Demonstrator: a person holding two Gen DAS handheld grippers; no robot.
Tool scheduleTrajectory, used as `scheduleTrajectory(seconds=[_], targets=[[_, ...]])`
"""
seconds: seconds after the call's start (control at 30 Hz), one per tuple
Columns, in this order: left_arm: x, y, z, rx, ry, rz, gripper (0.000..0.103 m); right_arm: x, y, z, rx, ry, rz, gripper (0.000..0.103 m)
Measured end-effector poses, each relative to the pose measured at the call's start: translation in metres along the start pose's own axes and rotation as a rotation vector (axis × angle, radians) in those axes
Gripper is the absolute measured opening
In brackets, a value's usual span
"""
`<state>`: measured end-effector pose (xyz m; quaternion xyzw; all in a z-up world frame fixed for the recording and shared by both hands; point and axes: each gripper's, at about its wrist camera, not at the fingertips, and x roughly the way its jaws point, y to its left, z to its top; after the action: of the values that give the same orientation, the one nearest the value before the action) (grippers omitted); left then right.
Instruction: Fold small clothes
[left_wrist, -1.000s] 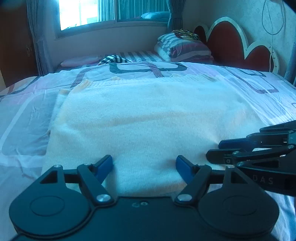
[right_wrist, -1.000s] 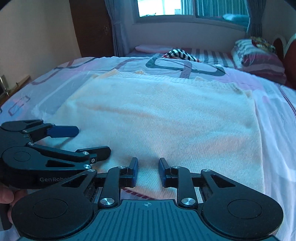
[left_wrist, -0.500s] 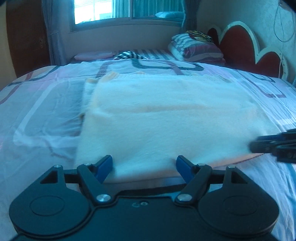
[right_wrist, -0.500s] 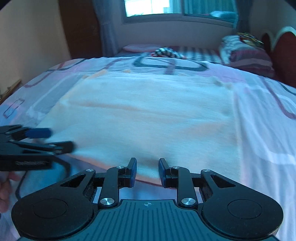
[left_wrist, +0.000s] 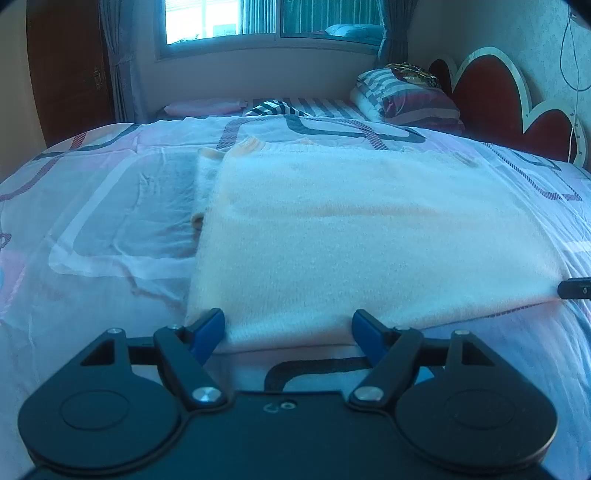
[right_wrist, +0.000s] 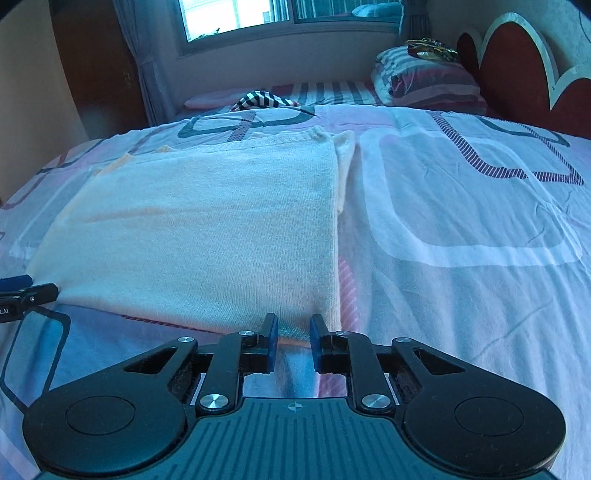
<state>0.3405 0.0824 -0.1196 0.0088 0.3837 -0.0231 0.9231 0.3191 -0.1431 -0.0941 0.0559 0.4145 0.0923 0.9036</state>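
Both your grippers at sweater (left_wrist: 369, 236) near hem: left (left_wrist: 288, 328) spread wide, right (right_wrist: 293, 338) just narrowing, nothing pinched yet. Risk: you catch top layer only, fold skews.

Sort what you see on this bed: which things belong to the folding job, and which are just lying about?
Job: cream knitted garment; left claw; right claw.

Lying about: striped pillows; black-and-white striped cloth; pink pillow; patterned bedsheet.
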Motion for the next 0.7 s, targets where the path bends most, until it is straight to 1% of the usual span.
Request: scheduleTrajectory(seconds=[0.07, 0.17, 0.5, 0.63, 0.7], targets=[[0.000, 0.001, 0.000, -0.003, 0.004, -0.001, 0.076, -0.004, 0.001, 0.002, -0.005, -0.021, 0.000, 0.017], [0.000, 0.000, -0.001, 0.000, 0.005, 0.001, 0.076, 0.004, -0.004, 0.000, 0.008, 0.013, -0.009, 0.017], [0.003, 0.001, -0.003, 0.000, 0.005, 0.002, 0.076, 0.007, -0.006, -0.002, 0.000, -0.001, -0.004, 0.016], [0.000, 0.003, -0.003, 0.008, 0.012, -0.007, 0.077, 0.007, -0.003, -0.001, -0.016, 0.010, -0.009, 0.016], [-0.008, 0.007, -0.002, -0.004, 0.013, 0.014, 0.077, 0.000, -0.004, 0.001, -0.003, 0.007, -0.010, 0.017]])
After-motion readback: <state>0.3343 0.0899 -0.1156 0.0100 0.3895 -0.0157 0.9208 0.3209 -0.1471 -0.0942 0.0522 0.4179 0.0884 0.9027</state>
